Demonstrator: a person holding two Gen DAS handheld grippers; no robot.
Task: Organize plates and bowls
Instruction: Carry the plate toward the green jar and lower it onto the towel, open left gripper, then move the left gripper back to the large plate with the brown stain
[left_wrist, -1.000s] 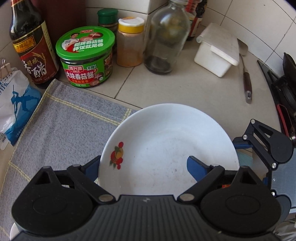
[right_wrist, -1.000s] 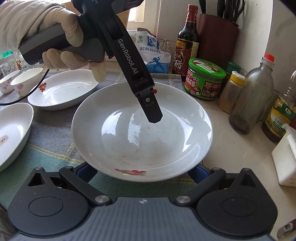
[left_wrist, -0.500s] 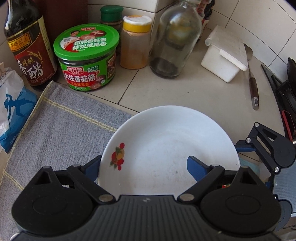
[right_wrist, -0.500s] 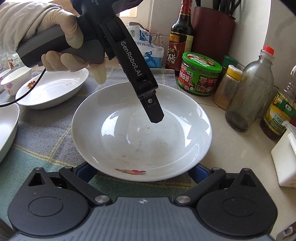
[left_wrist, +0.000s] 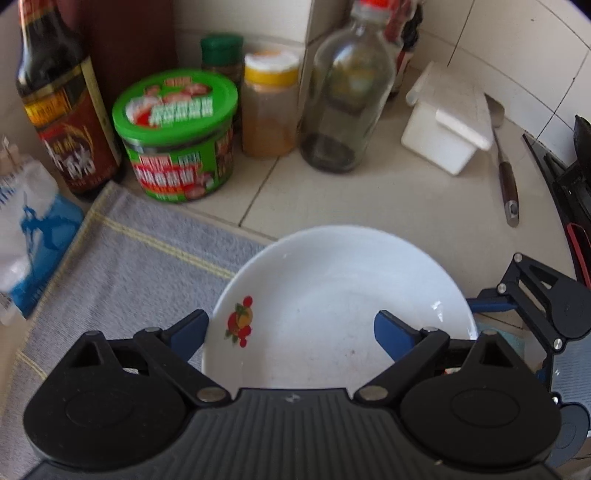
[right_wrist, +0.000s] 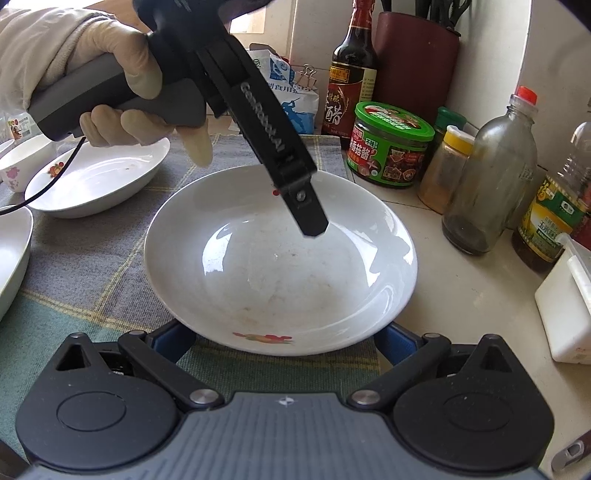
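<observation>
Both grippers flank the plate (right_wrist: 280, 266): left gripper (left_wrist: 291, 328) opening astride its rim, right gripper (right_wrist: 284, 341) spread beneath its near edge.

Three white plates (right_wrist: 280, 273), one cup (right_wrist: 22, 162), four bottles (right_wrist: 352, 74), three jars (right_wrist: 391, 144)

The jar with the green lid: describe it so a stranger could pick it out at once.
Start at the back of the tiled counter, where condiments stand in a row past the grey cloth. The jar with the green lid sits between the dark vinegar bottle and the yellow-capped spice jar. It alone is squat and wide, wrapped in a green and red label.
</observation>
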